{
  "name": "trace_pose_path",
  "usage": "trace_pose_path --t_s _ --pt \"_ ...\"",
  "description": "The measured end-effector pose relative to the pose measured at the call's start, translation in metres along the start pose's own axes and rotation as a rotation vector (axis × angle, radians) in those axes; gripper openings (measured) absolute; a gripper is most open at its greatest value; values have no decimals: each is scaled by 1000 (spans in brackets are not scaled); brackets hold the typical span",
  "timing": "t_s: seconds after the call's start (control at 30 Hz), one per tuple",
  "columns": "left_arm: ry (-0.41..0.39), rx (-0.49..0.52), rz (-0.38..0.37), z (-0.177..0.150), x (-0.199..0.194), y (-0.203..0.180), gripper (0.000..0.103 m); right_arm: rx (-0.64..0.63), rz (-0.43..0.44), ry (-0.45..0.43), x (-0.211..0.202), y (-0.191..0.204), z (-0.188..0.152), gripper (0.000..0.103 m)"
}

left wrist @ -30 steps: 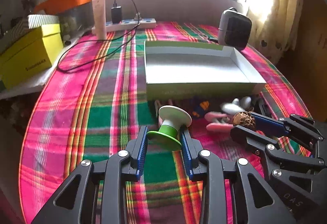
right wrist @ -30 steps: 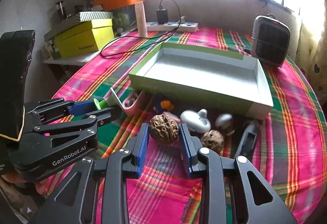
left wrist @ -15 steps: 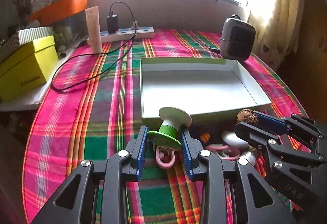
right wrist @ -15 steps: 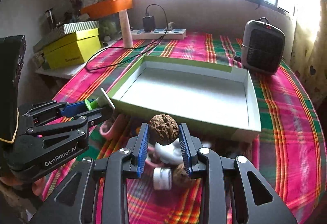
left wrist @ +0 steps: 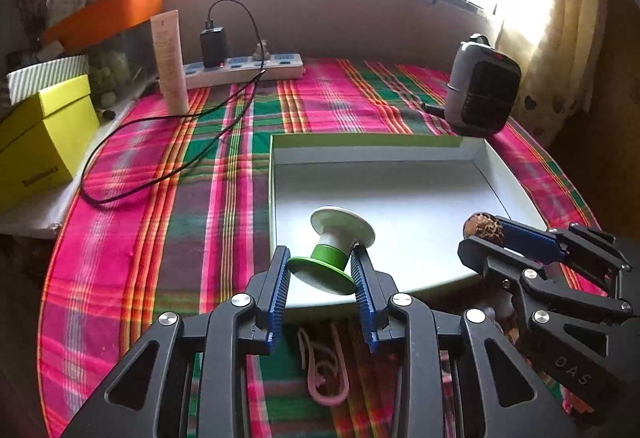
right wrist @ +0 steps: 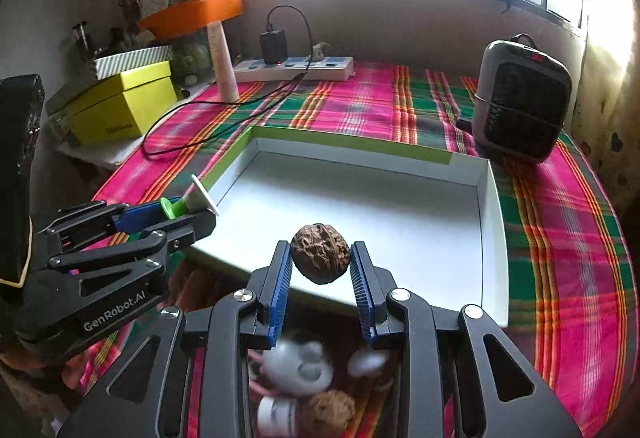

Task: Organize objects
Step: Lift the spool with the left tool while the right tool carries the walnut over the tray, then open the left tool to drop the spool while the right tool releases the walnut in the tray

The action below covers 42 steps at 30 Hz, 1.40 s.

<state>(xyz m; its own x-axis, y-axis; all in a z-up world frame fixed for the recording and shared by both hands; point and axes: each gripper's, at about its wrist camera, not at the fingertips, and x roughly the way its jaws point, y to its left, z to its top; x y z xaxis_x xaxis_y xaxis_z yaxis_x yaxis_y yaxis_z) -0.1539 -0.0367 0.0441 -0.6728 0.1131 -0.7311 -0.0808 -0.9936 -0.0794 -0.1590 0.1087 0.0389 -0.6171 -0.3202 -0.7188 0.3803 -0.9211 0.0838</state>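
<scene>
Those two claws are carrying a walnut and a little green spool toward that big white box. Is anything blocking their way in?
Nothing visible does. The walnut in the right gripper and the green spool in the left gripper both hang over the near rim of the open box, whose floor shows bare.

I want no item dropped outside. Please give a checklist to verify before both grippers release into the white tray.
1. Left gripper shut on green and white spool: ok.
2. Right gripper shut on walnut: ok.
3. White tray floor bare, room for both: ok.
4. Spool over the tray floor, past the near wall: ok, just inside.
5. Walnut over the tray floor: ok, near the front edge.
6. Height above the tray floor low enough so the walnut does not roll or bounce: cannot tell.
</scene>
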Motion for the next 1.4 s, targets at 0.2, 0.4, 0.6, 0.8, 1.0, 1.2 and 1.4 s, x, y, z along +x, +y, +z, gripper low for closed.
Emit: trace_pose_path --t_s 0.2,0.4,0.6,0.8,1.0,1.2,1.4 --pt "10 1 9 13 16 0 29 -11 -14 16 15 -7 15 31" --pt "28 16 16 23 34 -2 29 -15 -23 47 34 -14 25 31" --pt "34 46 24 32 47 -6 29 -11 -30 75 49 -21 33 31" --pt "53 65 22 36 57 -12 29 -15 -38 99 62 -25 37 31" --pt "69 78 33 37 67 -14 29 -8 -47 104 69 -28 39 31" --pt "80 101 38 36 72 -18 29 13 -47 116 72 -33 39 31" --pt "83 104 35 36 73 -18 29 36 -37 117 73 -36 40 31"
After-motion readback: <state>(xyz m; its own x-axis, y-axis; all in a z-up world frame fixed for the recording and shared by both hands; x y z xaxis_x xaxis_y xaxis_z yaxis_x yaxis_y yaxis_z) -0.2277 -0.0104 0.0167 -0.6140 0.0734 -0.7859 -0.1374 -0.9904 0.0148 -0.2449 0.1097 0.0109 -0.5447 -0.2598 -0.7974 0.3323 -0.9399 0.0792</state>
